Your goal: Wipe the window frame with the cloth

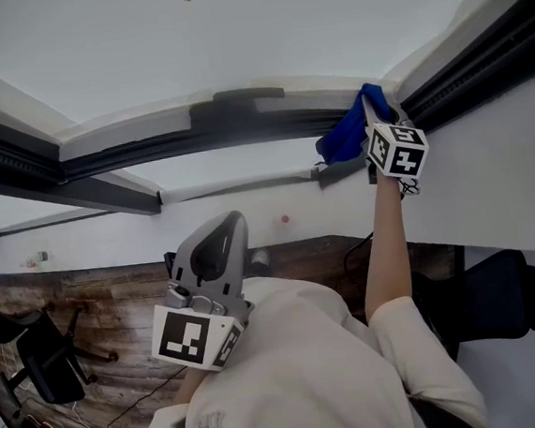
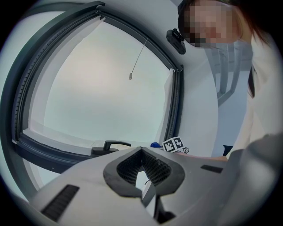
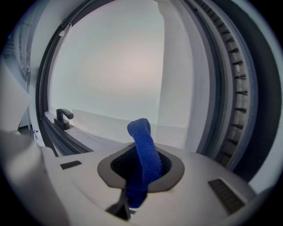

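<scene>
The left tongs (image 2: 142,173) are closed on nothing and held low, close to the person's chest. The right tongs (image 3: 140,176), at the end of a raised arm (image 1: 388,248), pinch the blue cloth (image 3: 144,148), and its free end stands up past them. The cloth is up at a corner of the dark window frame (image 1: 239,117). Beyond is the pale pane (image 3: 110,66).
</scene>
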A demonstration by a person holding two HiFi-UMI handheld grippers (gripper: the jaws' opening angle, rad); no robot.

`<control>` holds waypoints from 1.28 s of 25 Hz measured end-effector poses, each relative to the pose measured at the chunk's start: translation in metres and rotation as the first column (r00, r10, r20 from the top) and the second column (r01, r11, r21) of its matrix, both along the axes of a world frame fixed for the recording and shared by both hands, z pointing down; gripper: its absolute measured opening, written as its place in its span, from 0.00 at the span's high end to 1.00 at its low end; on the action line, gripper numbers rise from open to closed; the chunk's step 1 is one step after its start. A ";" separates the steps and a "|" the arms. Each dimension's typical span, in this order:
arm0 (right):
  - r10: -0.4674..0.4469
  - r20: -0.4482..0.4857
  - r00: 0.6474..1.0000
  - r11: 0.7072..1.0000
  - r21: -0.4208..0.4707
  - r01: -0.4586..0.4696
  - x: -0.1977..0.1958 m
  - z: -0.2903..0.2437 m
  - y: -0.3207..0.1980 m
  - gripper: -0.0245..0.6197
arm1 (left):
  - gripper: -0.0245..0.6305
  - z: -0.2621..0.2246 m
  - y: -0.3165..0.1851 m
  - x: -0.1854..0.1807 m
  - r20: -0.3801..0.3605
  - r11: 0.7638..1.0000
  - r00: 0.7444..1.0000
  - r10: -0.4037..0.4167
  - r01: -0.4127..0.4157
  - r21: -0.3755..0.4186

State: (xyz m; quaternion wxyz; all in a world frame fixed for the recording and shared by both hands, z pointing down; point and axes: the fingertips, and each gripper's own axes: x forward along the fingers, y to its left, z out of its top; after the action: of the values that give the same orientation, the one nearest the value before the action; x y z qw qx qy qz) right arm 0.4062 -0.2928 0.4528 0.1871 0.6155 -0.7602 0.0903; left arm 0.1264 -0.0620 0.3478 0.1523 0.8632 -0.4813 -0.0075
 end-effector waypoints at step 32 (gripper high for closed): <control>-0.309 0.175 0.935 0.942 0.194 0.275 -0.220 -0.029 0.073 0.87 | 0.95 -0.009 0.015 -0.033 -0.007 0.999 0.999 0.040 -0.040 0.034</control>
State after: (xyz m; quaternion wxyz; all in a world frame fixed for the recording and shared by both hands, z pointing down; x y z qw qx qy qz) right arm 0.1865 -0.2195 0.4237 0.0680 0.4962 -0.8634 0.0602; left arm 0.0932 -0.0466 0.3384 0.1395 0.8751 -0.4631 -0.0161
